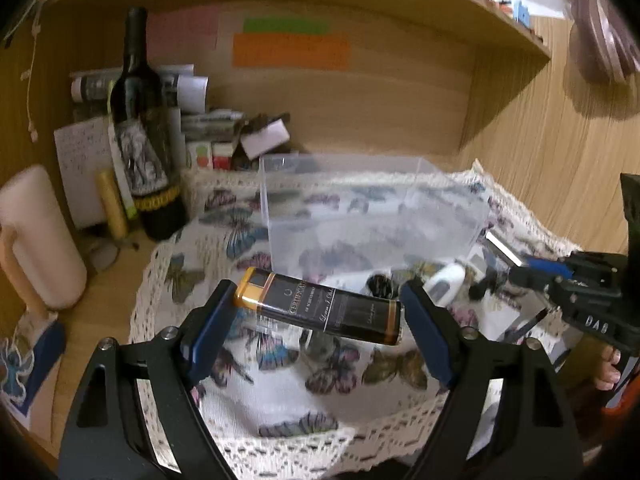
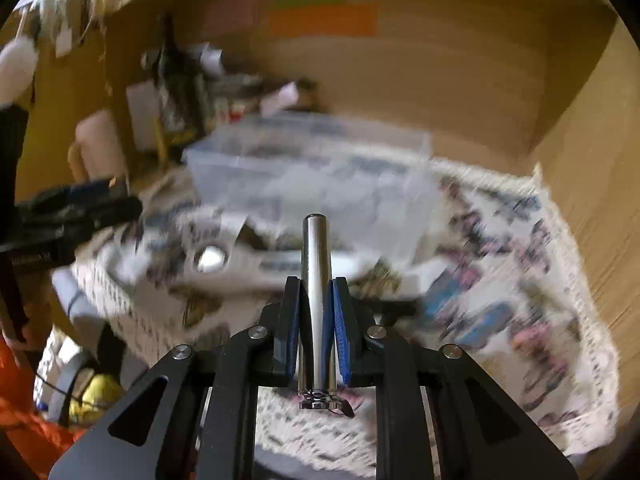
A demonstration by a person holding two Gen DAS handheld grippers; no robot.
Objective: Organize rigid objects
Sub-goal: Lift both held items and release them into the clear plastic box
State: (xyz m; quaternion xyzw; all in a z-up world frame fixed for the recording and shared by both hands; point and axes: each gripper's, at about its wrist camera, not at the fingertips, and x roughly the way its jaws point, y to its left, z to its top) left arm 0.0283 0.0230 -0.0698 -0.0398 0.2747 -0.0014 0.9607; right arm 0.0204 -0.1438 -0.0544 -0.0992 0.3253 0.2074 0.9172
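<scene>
Bin [image 1: 372, 200] sits at twelve o'clock from both: left gripper [image 1: 320, 312] clamps the black box [image 1: 320, 310] crosswise, right gripper [image 2: 316, 312] pinches the metal cylinder [image 2: 316, 264] lengthwise.

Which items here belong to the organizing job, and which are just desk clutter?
Job:
- black-and-gold box, in left tongs
- metal cylinder, in right tongs
- clear plastic bin

Clutter:
- wine bottle
- sticky notes
- rolled papers

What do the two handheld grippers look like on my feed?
Both the left gripper and right gripper have black angular linkage frames with silver pivot bolts and blue pads on the fingers. White lettering marks the right gripper's body. An orange sleeve shows.
</scene>
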